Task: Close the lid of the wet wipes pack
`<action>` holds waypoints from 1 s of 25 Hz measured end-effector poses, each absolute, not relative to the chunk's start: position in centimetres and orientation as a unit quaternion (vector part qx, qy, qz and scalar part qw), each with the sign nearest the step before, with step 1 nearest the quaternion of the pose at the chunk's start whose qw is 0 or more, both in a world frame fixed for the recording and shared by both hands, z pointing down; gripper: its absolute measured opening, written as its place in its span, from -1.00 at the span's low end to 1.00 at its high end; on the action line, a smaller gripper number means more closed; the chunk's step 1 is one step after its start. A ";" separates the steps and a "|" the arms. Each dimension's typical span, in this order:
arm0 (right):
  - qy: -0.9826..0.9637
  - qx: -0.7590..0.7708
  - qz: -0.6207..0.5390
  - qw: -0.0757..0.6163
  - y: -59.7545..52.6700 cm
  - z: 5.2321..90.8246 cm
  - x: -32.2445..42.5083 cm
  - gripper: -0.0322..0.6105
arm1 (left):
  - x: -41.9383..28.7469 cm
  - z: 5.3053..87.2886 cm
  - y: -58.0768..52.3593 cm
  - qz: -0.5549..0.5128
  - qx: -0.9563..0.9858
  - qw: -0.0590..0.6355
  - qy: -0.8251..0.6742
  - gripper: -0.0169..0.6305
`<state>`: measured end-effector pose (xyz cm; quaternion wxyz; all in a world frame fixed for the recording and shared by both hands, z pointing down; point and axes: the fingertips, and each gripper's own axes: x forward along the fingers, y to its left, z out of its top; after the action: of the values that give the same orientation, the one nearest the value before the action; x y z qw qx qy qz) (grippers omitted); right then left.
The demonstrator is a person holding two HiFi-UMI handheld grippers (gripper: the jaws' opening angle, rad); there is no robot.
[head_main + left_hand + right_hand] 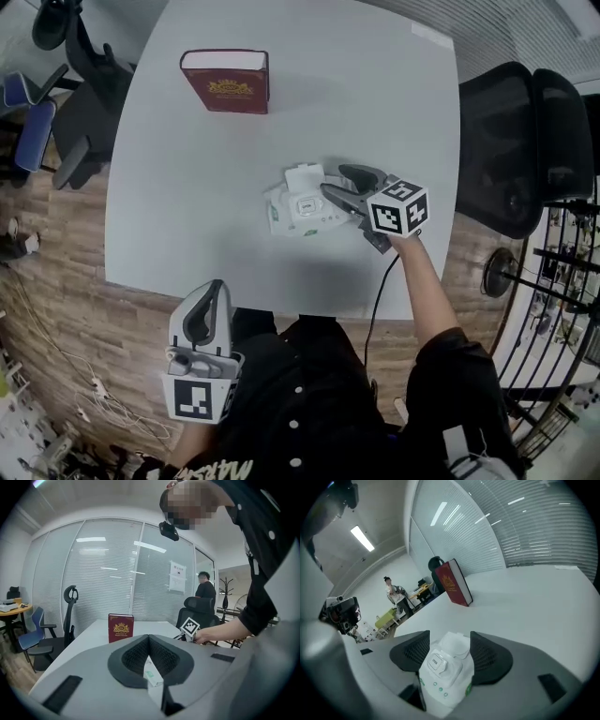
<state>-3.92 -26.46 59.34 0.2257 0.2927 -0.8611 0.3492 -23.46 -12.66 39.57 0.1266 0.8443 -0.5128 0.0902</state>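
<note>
Two jaws, right gripper (333, 180), astride wipes pack (302, 208), table (281, 103) edges well apart

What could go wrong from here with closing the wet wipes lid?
The wet wipes pack looks soft and unpinned: the left tool is off the table, so a push could slide it. The right tool straddles the pack, jaws apart, with the open lid at their tips; pressing straight down could miss the lid.

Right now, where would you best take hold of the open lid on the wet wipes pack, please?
Take the lid by its free far edge, coming from the book side, I'd say: it lies flipped back off the wet wipes pack, hinged on its near side.
</note>
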 end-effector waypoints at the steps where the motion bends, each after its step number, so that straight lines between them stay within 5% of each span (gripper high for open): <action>1: -0.859 0.284 0.353 0.240 -26.8 60.2 -4.1 -0.01 | -23.7 39.8 -12.6 0.092 0.842 0.131 -0.515 -0.93; 11: -0.817 0.193 0.416 0.349 -28.8 66.7 -5.7 -0.14 | -25.4 42.1 -12.5 0.113 0.822 0.152 -0.537 -0.93; 14: -0.809 0.175 0.432 0.359 -28.7 67.3 -6.1 -0.19 | -25.9 42.4 -12.5 0.115 0.818 0.154 -0.542 -0.93; 17: -0.814 0.167 0.418 0.369 -28.8 67.3 -6.0 -0.48 | -26.3 42.5 -12.5 0.114 0.815 0.157 -0.546 -0.93; 25: -0.841 0.180 0.387 0.333 -29.0 64.4 -5.7 -0.66 | -25.5 41.7 -12.5 0.103 0.820 0.149 -0.543 -0.93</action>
<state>-5.66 -29.02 64.44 0.3333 0.1802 -0.8407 0.3870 -25.49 -12.51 41.73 0.1492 0.8203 -0.5425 0.1025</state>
